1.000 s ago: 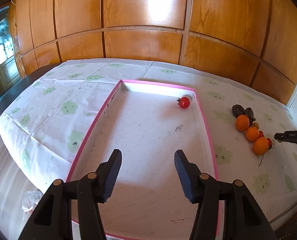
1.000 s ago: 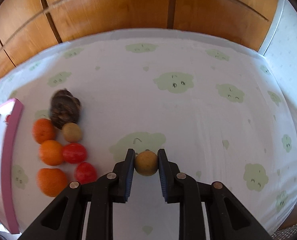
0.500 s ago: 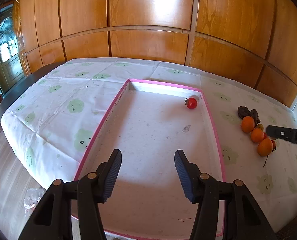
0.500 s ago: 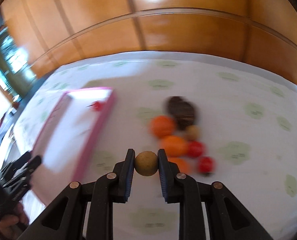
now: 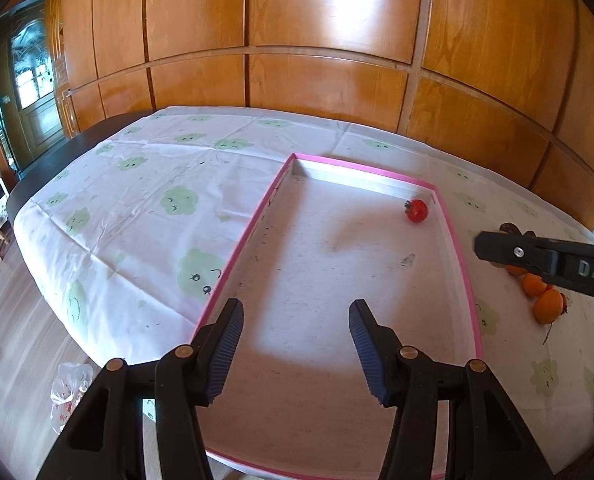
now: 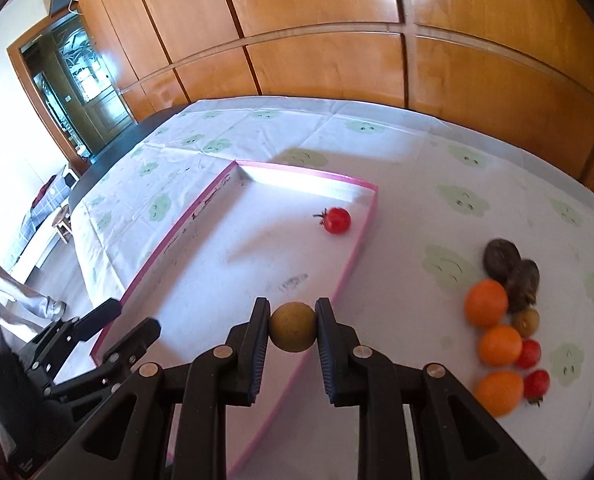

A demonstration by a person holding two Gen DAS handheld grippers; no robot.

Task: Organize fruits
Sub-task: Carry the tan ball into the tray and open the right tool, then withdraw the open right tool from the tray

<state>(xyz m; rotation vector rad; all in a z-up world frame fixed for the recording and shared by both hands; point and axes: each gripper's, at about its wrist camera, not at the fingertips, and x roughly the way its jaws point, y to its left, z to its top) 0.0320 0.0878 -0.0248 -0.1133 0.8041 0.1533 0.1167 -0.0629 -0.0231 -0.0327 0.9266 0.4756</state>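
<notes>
The pink tray (image 6: 361, 240) is holding one red tomato (image 6: 337, 220) at its far right, while the right gripper (image 6: 291, 334) fingers are pinching a small brown fruit (image 6: 291, 326) and the left gripper (image 5: 295, 344) fingers are staying spread.

Tomatoes (image 6: 337, 220) three; oranges (image 6: 486, 303) three; tray (image 6: 367, 220) one.

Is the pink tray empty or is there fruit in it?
Not empty. One small red tomato lies inside the pink tray, near its far right corner; the rest of the tray floor looks bare.

A home: wood-panelled wall (image 5: 329, 80), glazed door (image 5: 33, 92), clothed table (image 5: 145, 200).
</notes>
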